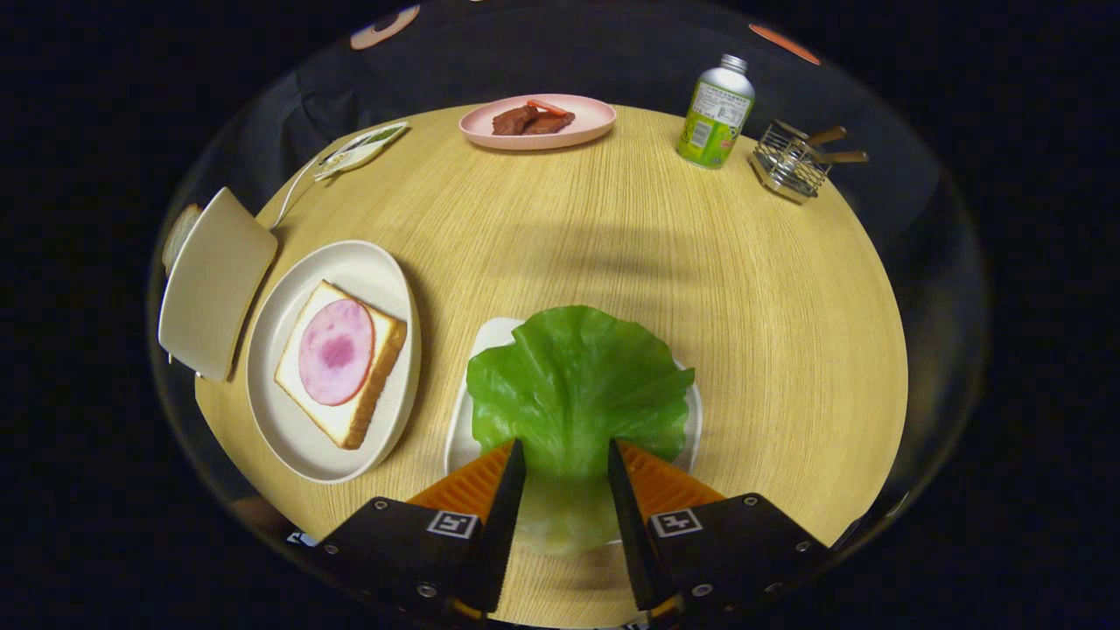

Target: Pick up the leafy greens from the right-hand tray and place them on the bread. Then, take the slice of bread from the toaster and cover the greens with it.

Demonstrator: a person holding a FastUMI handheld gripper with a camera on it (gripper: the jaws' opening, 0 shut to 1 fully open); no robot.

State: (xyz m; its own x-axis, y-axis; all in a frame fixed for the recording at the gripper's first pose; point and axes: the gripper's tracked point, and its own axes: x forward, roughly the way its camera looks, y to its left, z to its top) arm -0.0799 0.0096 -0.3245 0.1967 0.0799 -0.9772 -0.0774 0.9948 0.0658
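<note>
Barely begun, judging by the layout. Leafy greens [577,385] lying on the right-hand tray [477,350], not yet lifted clear as far as can be told. Hand-held gripper [565,459] poised at the near edge of the leaf, fingers [512,490] apart, stalk end of the greens between them; no sign of both pads pressing, so not clamped. Left of the tray, just beside it, a white plate [359,262] carrying the bread [350,411] with a round slice of ham [336,352] on top, nothing green over it. Further left, the toaster [214,280], with what looks like the second slice of bread [179,234] peeking out behind it, untouched. Across the wooden surface [744,306], well apart: a pink plate [586,118] of meat, a bottle [716,114], a wire rack [792,162]. Left to do: close on the greens, carry over to the ham-topped bread, then fetch the toaster slice as a cover.
</note>
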